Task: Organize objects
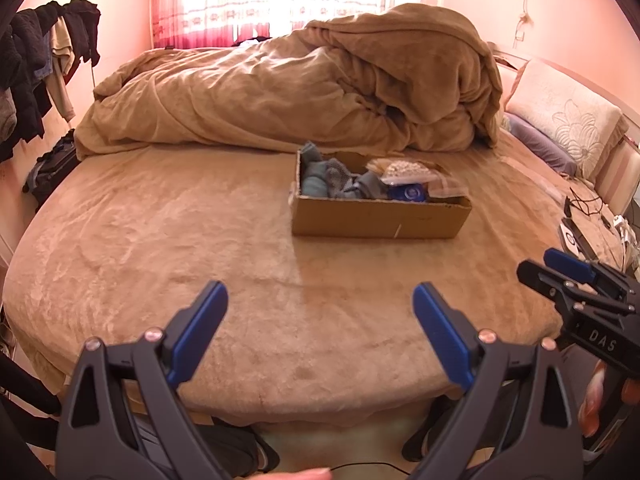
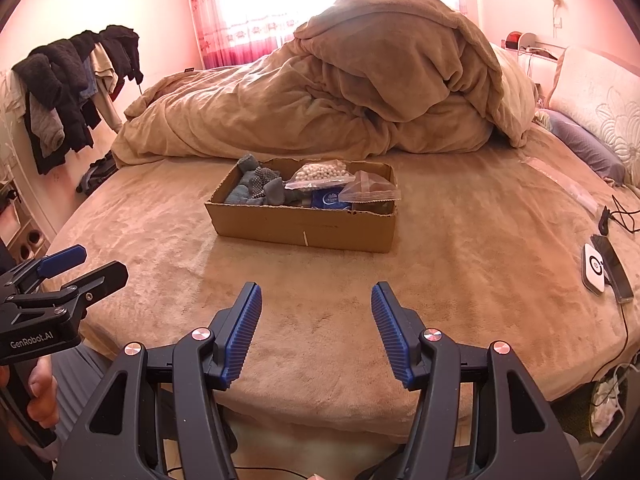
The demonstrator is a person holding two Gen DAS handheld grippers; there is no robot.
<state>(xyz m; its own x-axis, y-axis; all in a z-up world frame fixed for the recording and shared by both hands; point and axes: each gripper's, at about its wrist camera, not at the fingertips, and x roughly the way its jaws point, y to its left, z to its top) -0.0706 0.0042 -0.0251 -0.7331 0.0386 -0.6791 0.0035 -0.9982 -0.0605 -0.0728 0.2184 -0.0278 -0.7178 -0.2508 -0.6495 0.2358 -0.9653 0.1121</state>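
L gripper (image 1: 320, 312), R gripper (image 2: 316, 312) empty; box (image 2: 304, 232) beyond

Bed (image 2: 320, 280) had a tan plush cover, bare across its near half. Rumpled tan duvet (image 2: 340, 92) was heaped at 12 o'clock, tallest toward 1. Pink-curtained window (image 2: 320, 0) sat behind it, blown out by light. Rack of dark clothes (image 2: 76, 84) stood at 10 o'clock off the bed, dark bag (image 2: 98, 176) on the floor below it. Embroidered cream pillow (image 2: 600, 96) leaned on the headboard at 2, purple pillow (image 2: 584, 144) below it. White puck device (image 2: 593, 269) and phone (image 2: 614, 270) lay touching at 3 o'clock, black cable (image 2: 624, 216) just beyond them.
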